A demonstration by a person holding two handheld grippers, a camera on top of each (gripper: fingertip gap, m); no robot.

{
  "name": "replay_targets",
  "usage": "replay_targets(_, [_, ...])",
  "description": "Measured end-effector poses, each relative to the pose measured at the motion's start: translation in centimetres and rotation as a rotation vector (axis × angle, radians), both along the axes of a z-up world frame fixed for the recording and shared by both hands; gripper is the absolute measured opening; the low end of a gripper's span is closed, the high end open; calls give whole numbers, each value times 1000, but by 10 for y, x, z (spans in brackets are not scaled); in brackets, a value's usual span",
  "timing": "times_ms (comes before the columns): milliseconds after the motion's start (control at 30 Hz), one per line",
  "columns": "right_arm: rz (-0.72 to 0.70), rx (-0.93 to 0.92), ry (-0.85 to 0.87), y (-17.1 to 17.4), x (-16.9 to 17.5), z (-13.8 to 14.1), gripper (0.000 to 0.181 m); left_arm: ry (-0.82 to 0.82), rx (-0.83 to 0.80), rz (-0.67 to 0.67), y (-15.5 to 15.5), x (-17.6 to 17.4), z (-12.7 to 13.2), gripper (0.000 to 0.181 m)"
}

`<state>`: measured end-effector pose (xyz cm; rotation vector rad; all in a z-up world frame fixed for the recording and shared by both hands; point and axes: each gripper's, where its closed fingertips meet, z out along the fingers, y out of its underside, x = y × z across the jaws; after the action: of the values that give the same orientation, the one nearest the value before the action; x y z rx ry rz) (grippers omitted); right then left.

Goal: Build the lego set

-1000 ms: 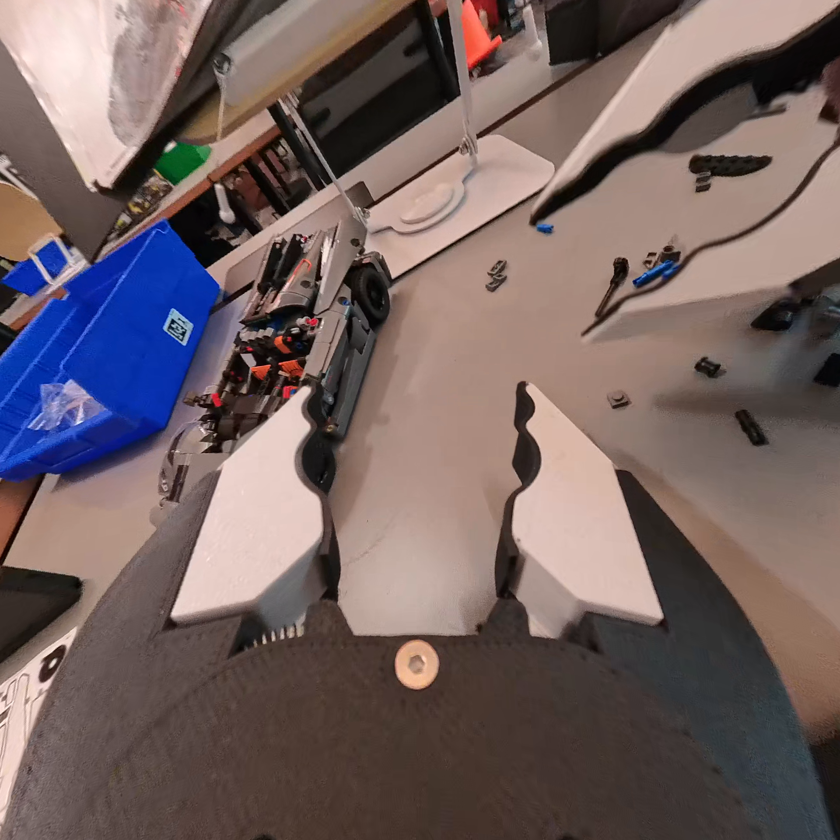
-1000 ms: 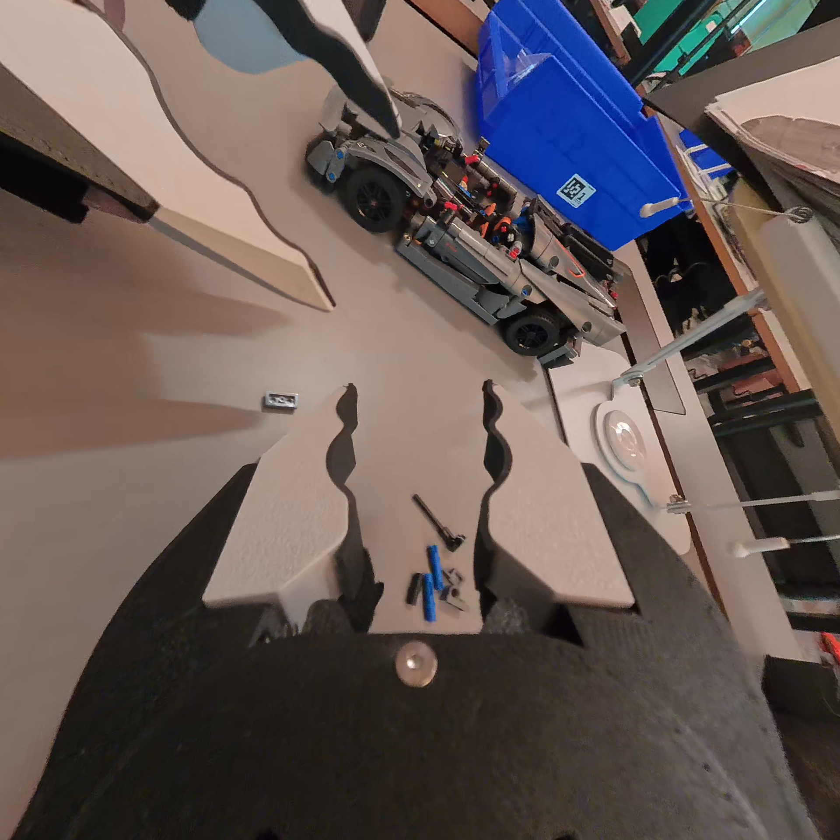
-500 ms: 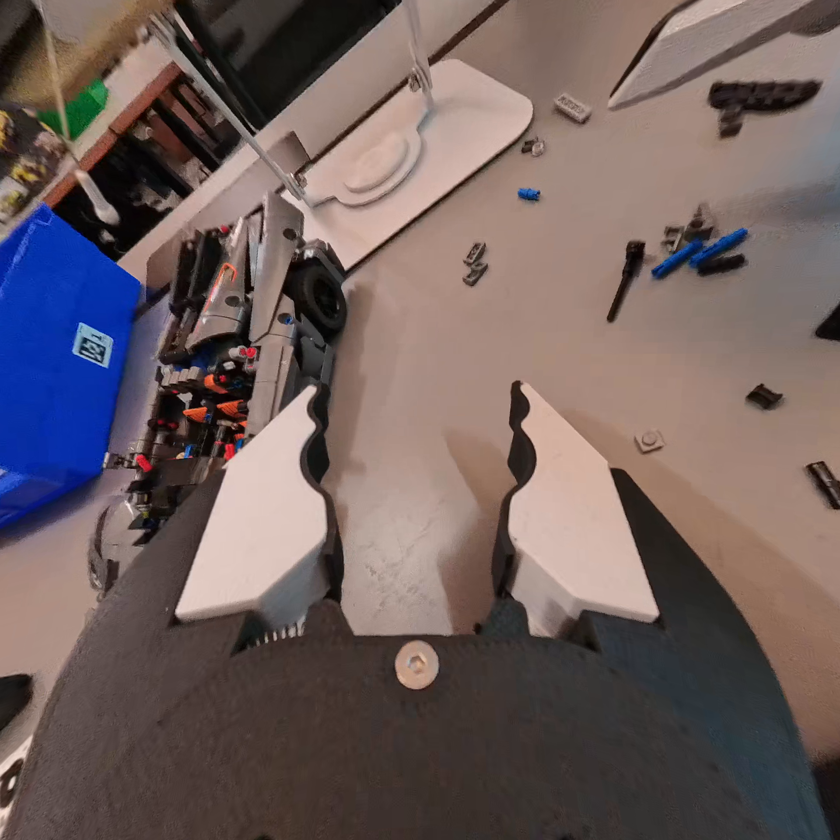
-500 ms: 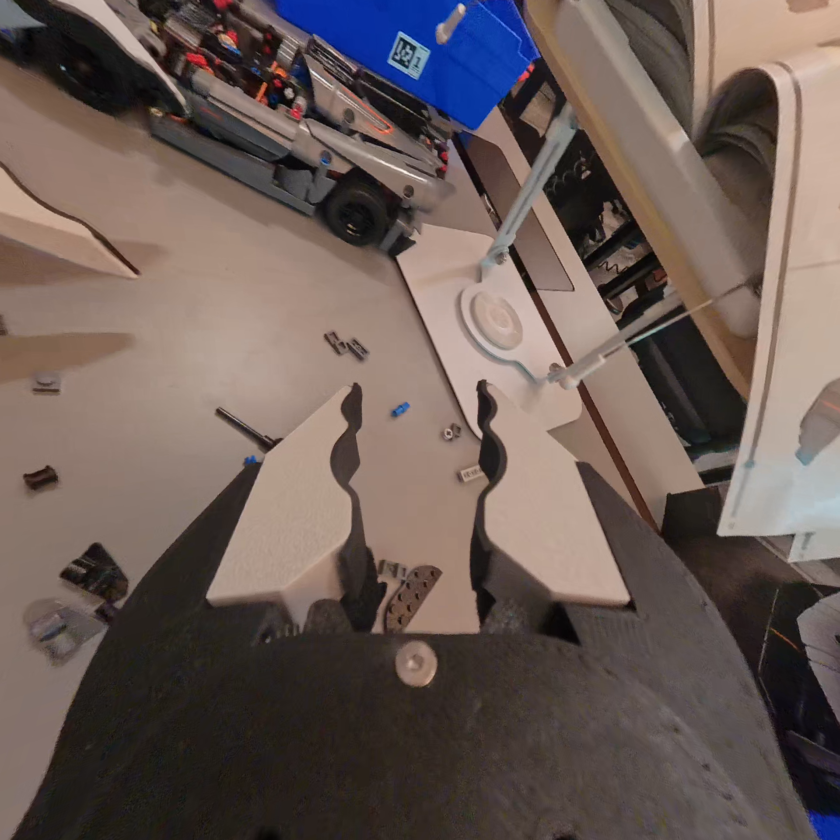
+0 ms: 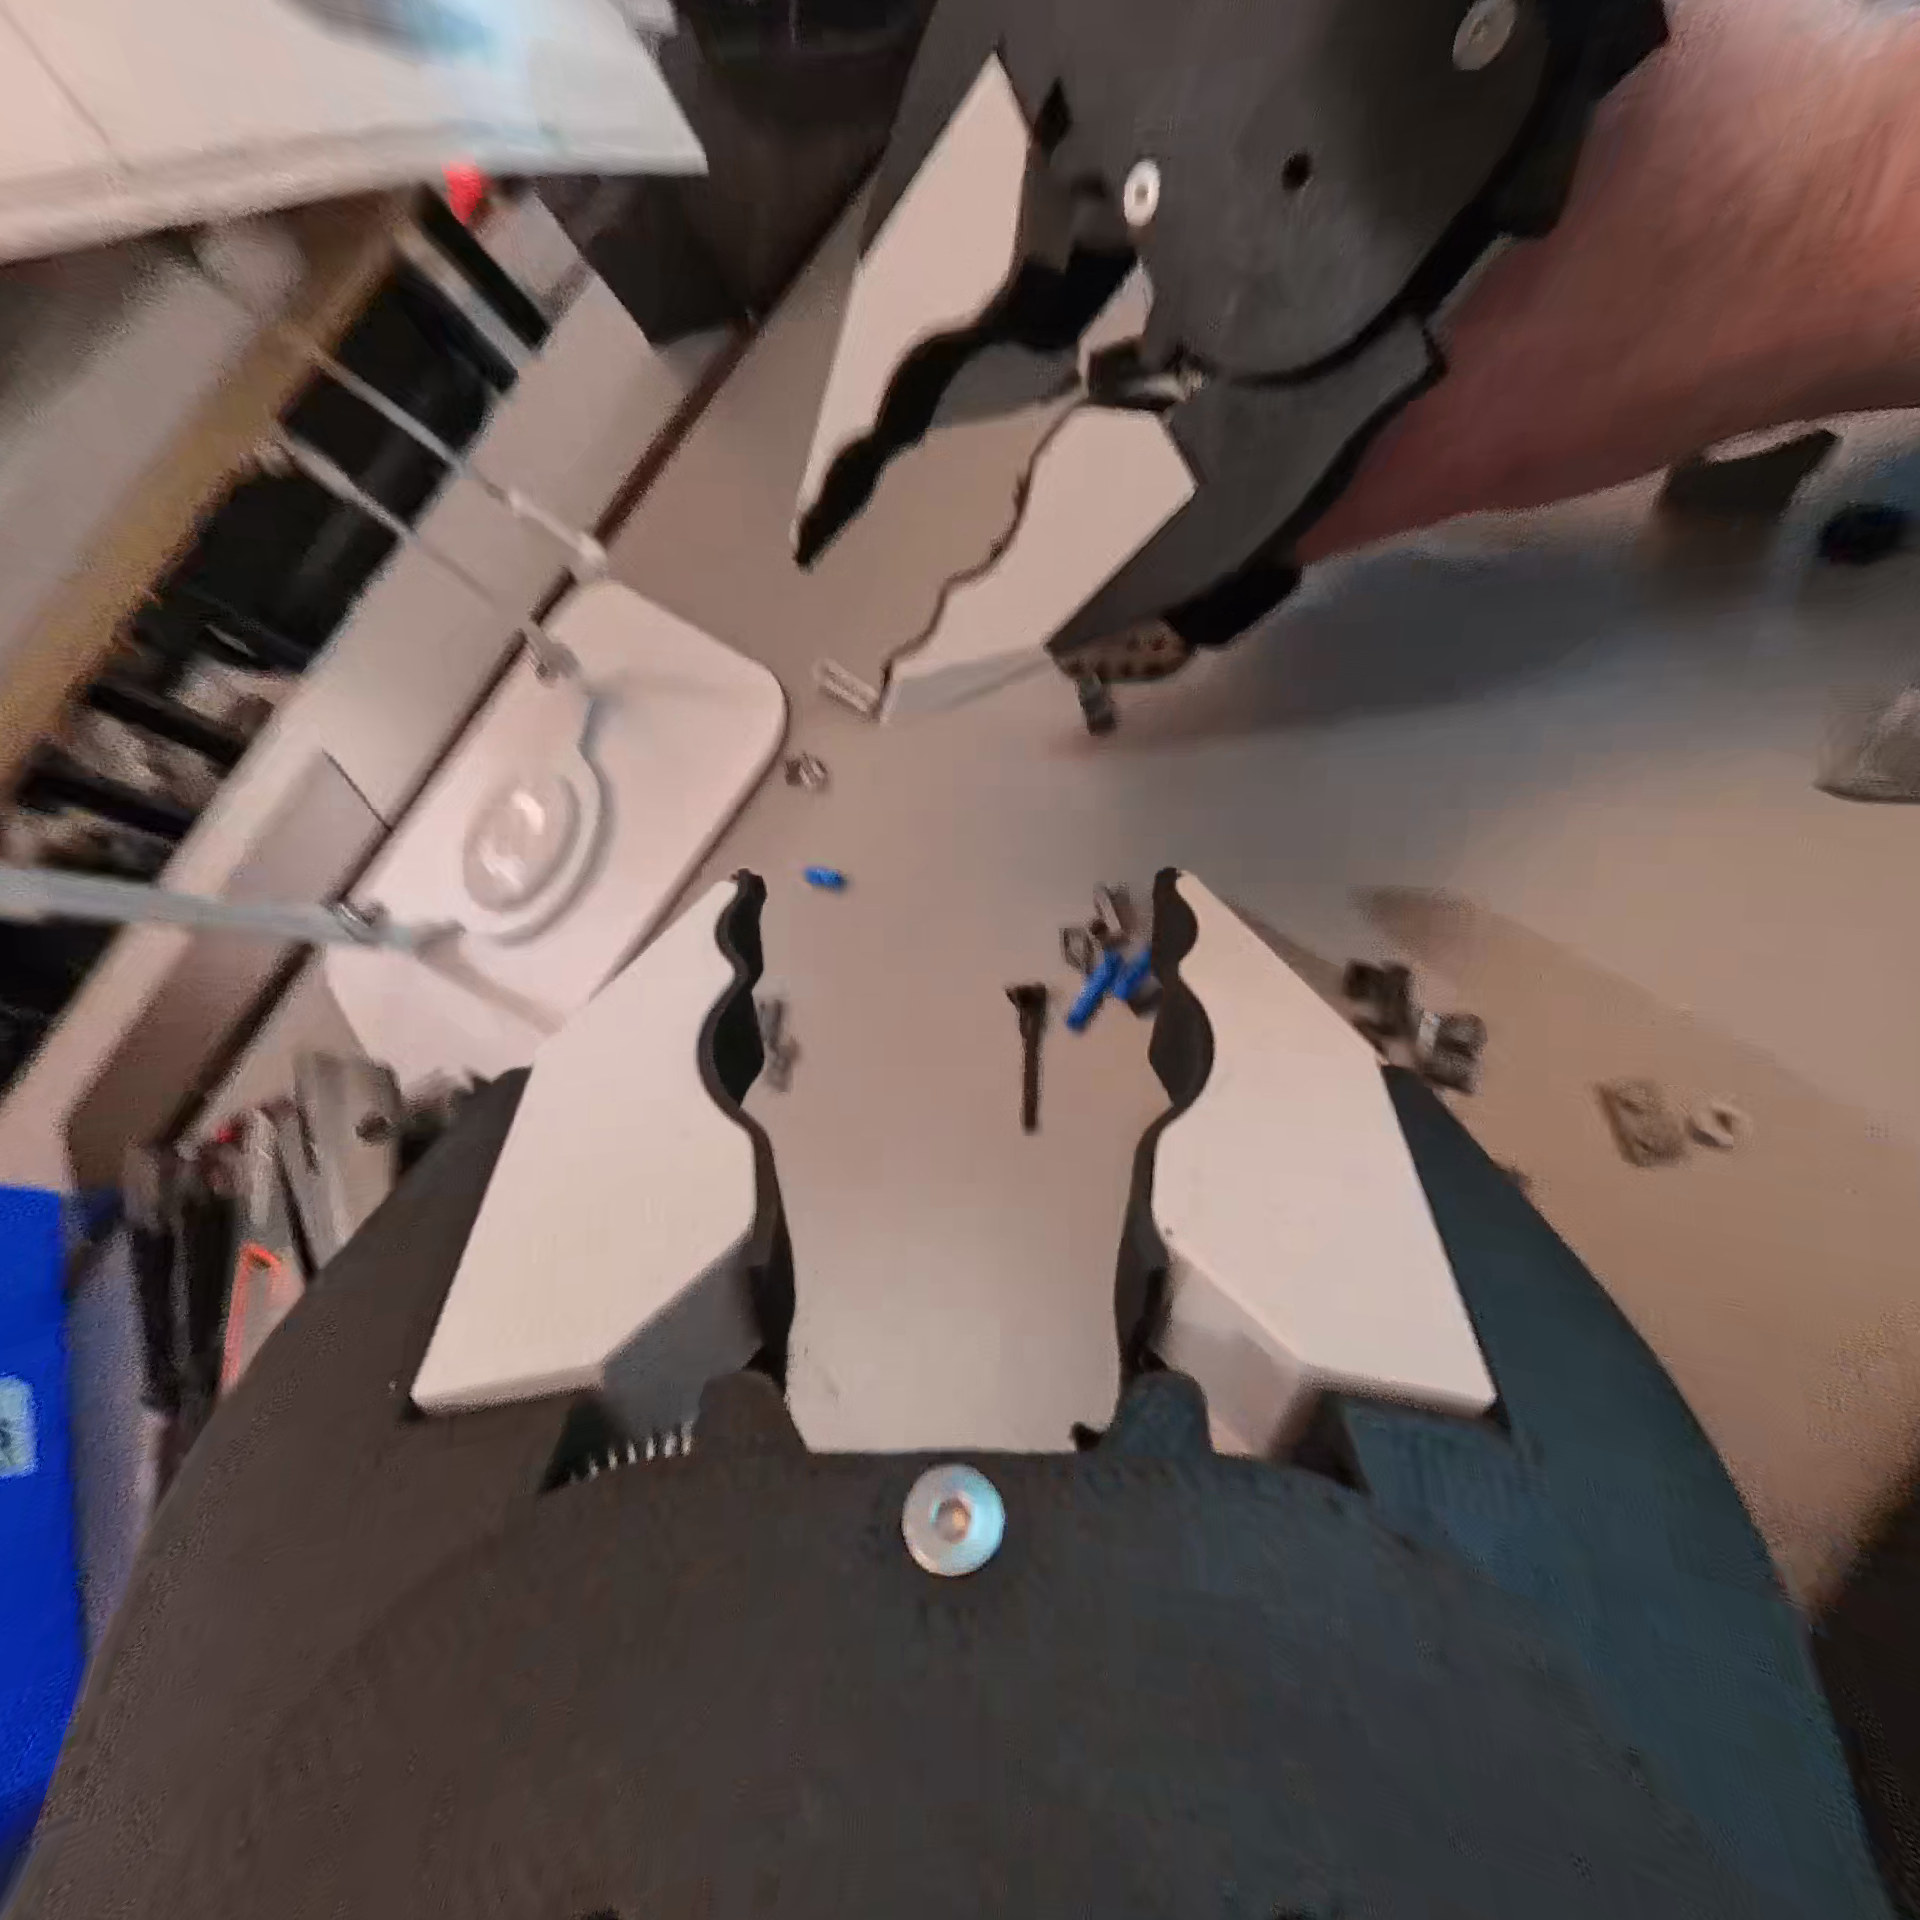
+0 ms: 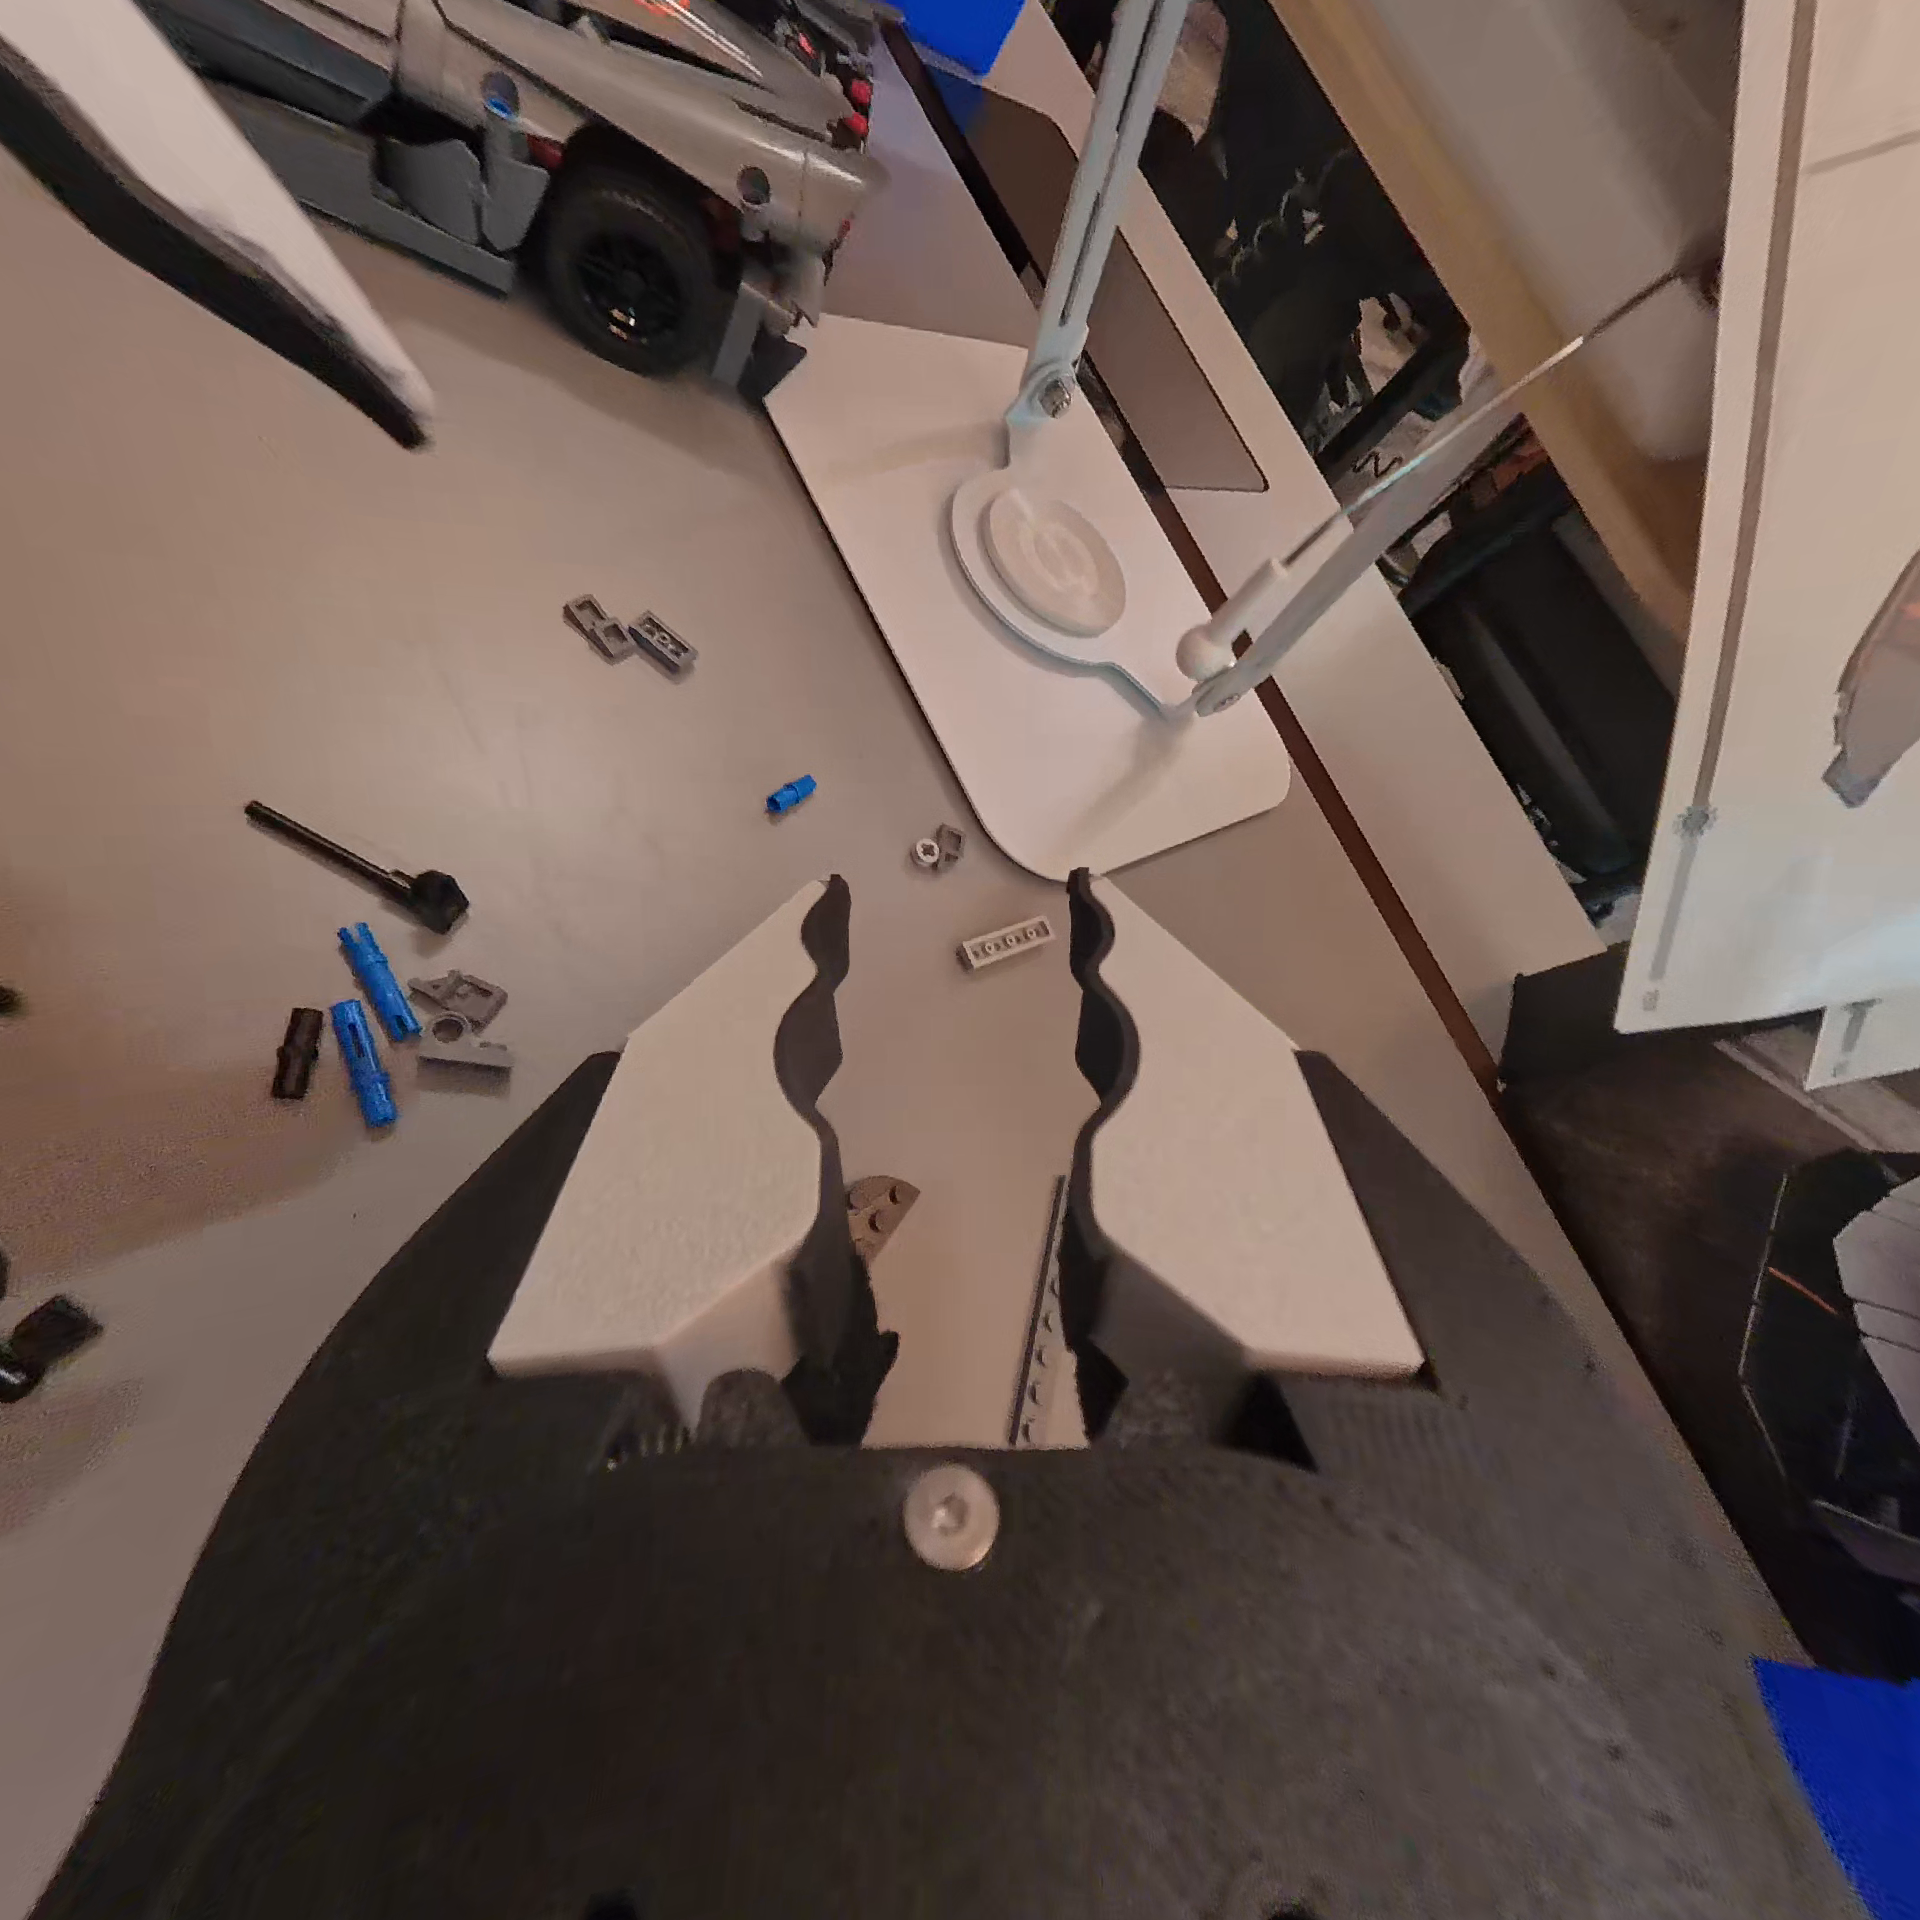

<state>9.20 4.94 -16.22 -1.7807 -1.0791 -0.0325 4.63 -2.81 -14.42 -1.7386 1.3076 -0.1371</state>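
A white lamp base (image 6: 1049,665) lies flat on the grey table (image 6: 312,644), with its thin metal arm (image 6: 1091,197) rising toward 12 o'clock. A blue bin (image 5: 31,1507) sits at 8 o'clock in the left wrist view. White printed sheets (image 6: 1808,499) hang at 3 o'clock, above dark shelving (image 6: 1351,291).

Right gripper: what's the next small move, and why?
Probably ease the right gripper forward and down over the light grey plate. Its jaws are open and empty, and the plate lies flat on the table just short of the fingertips, clear of other pieces.
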Motion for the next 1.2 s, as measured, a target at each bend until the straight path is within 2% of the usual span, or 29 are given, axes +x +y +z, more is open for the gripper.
replay_targets(67, [-8,-9,-2,2,4,-3,41,-13,78,-46,10,12,-1,70])
replay_targets(133, [-18,-12,-9,4,9,-4,41,-51,56,-87,7,16,-6,69])
replay_targets(200, [-24,-23,3,7,13,-5,40,-110,60,-114,3,16,0,65])
replay_targets(333, [-49,-35,-7,12,22,-8,39,-148,-12,-75,12,10,-9,70])
replay_targets(433, [-73,-28,-33,13,35,3,32,-219,-21,-46,19,4,1,68])
replay_targets(500, [-111,-53,-42,11,56,17,27,-275,-69,-34,20,1,4,68])
replay_targets(567, [-148,-166,-57,2,85,22,15,-313,-97,-20,22,-1,7,68])
replay_targets(667, [-216,-360,-57,-20,136,21,10,-341,-109,-18,22,-1,11,68])
replay_targets(800, [-290,-544,-95,-51,185,6,7,-345,-131,-35,19,5,8,67])
replay_targets(967, [-398,-691,-241,-75,226,-23,2,-333,-149,-59,15,11,4,67])
replay_targets(1133, [-567,-755,-232,-80,257,-37,6,-340,-161,-60,16,12,4,67])
replay_targets(1200, [-586,-771,-215,-78,259,-44,7,-345,-169,-60,16,12,4,67])
